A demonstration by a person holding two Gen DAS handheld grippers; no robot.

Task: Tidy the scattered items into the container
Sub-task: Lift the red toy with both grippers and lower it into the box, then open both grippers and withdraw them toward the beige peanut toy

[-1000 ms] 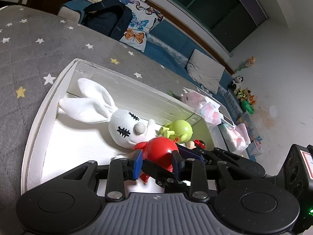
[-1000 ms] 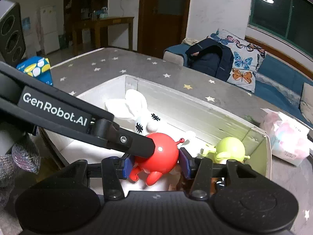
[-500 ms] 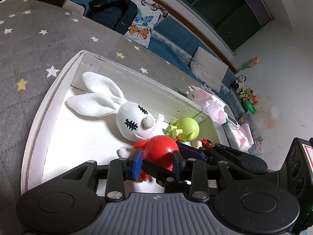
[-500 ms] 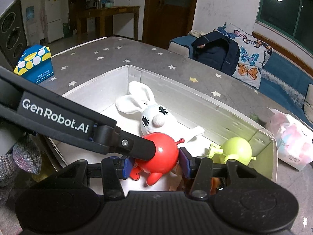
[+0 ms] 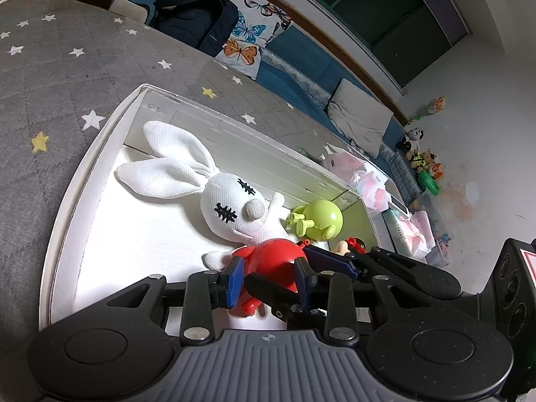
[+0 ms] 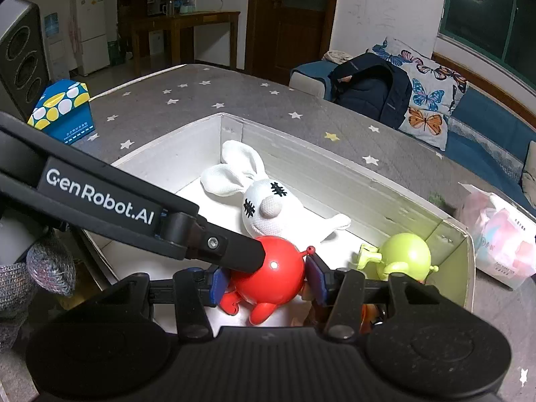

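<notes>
Both my left gripper (image 5: 268, 276) and right gripper (image 6: 266, 279) clamp the red toy (image 6: 271, 276) over the white box (image 5: 67, 197).

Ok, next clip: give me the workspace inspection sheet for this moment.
Surface: grey star-print cover, carrying the white box.
Job's things: rabbit plush and green toy lie in the box; red toy is held over it.
Clutter: blue dotted carton and pink packet outside the box.
Grippers: left gripper and right gripper both have fingers closed on the red toy.
Cables: nothing seen.
Surroundings: sofa, butterfly cushion, dark backpack.
</notes>
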